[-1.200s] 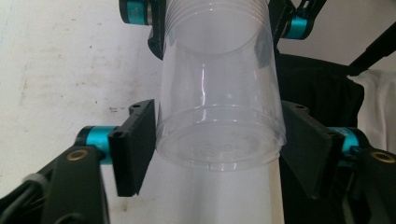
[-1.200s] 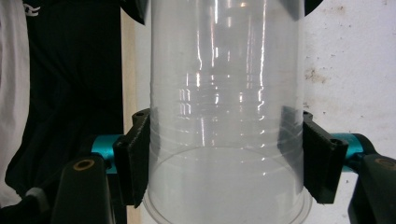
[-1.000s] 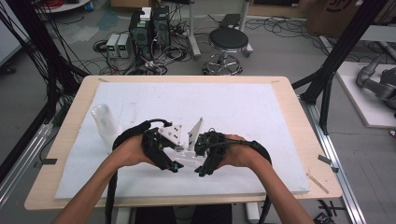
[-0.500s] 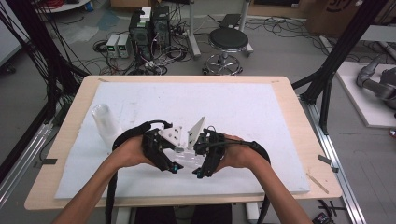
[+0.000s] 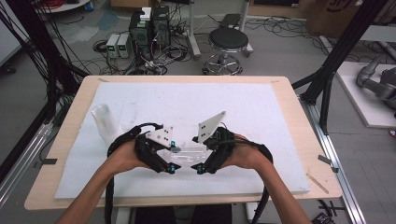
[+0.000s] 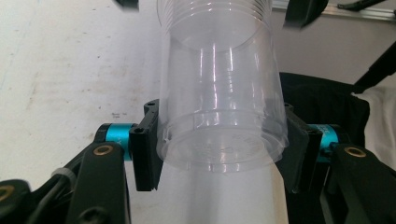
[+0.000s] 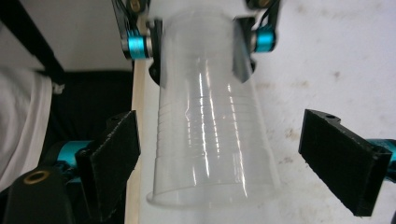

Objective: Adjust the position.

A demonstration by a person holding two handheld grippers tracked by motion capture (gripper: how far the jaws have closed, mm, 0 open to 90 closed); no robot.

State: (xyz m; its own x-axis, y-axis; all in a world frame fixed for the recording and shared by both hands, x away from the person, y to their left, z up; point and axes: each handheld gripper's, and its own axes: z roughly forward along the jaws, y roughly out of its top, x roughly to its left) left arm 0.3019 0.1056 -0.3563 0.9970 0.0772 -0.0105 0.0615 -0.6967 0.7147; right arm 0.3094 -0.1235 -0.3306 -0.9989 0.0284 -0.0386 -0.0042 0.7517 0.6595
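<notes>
At the near edge of the table (image 5: 289, 93), a little left of its middle, you hold a clear plastic cup (image 5: 189, 155) lying sideways between your two grippers, just above the white mat (image 5: 261, 116) that covers most of the tabletop.

Your left gripper (image 5: 171, 158) pinches the cup's base: in the left gripper view its black pads (image 6: 144, 154) press against both sides of the cup (image 6: 219, 121) near the closed bottom, the clear wall sitting tight between them. The cup runs away from that camera toward its ribbed rim end, where the tips of the other tool show at the top edge.

Your right gripper (image 5: 200, 161) stands spread around the rim end. In the right gripper view its two pads (image 7: 343, 158) sit apart from the cup (image 7: 210, 140), one on each side, with open space between pad and plastic on the mat side; on the other side the gap is narrower and you cannot tell whether the pad touches. The open mouth faces that camera, and the left gripper (image 7: 201, 42) clamps the far, narrow end.

Both hands come in from the near edge, your left hand (image 5: 123, 158) and right hand (image 5: 245, 156) wrapped around the tools, grey plates tilted up above each.

A second clear cup (image 5: 106, 122) lies on the mat toward the left edge of the table, well apart from the held one.
</notes>
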